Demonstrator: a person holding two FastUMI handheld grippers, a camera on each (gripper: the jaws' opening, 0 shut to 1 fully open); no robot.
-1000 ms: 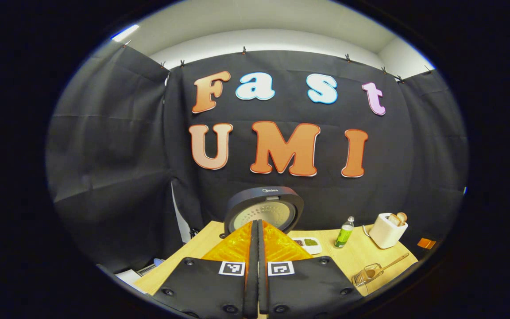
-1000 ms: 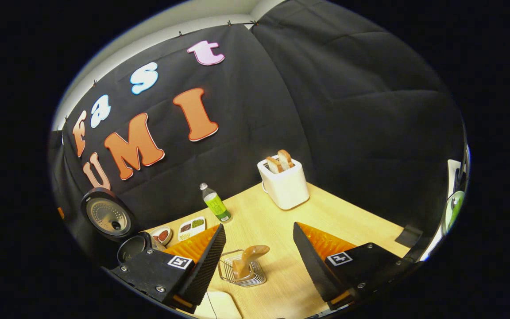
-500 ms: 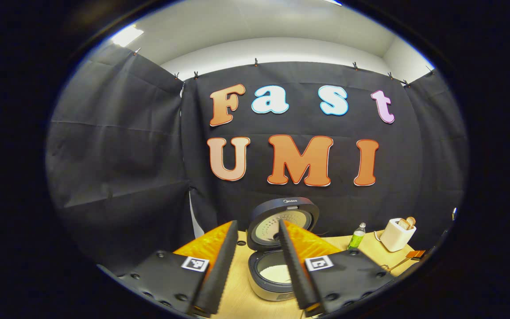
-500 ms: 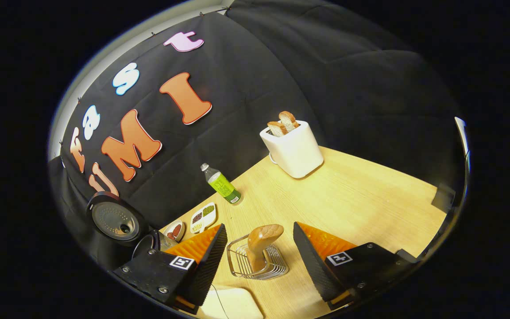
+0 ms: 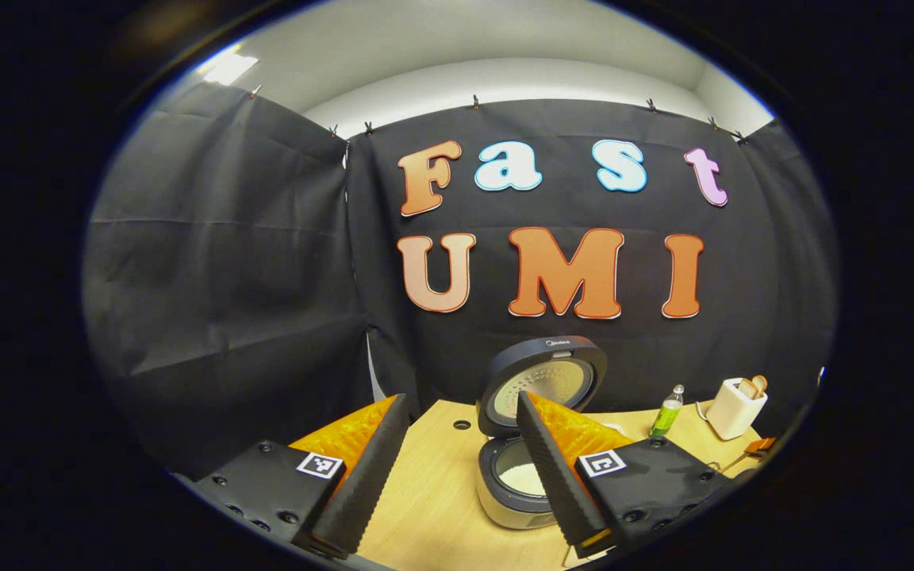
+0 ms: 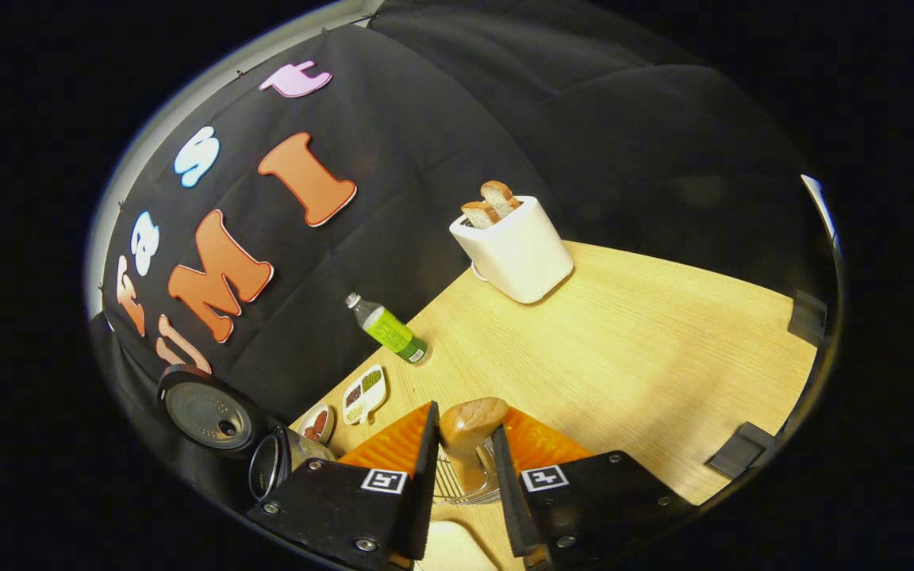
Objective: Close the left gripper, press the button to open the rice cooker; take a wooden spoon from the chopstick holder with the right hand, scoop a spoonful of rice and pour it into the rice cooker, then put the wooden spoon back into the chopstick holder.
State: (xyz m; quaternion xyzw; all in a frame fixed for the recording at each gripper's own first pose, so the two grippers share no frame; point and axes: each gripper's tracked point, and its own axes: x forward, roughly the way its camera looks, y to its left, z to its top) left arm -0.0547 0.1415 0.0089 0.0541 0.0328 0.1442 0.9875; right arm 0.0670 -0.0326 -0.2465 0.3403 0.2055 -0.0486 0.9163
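With the rice cooker [image 5: 522,476] already popped open, the right gripper [image 6: 462,460] is closing around the wooden spoon [image 6: 469,432], which is sitting in the chopstick holder [image 6: 457,488]. Can't tell if both fingers are actually gripping it. Next up, I reckon, is lifting straight up; the left gripper [image 5: 457,468] is hanging wide open.

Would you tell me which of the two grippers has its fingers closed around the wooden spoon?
The right gripper: its fingers flank the spoon; the left gripper gapes empty.
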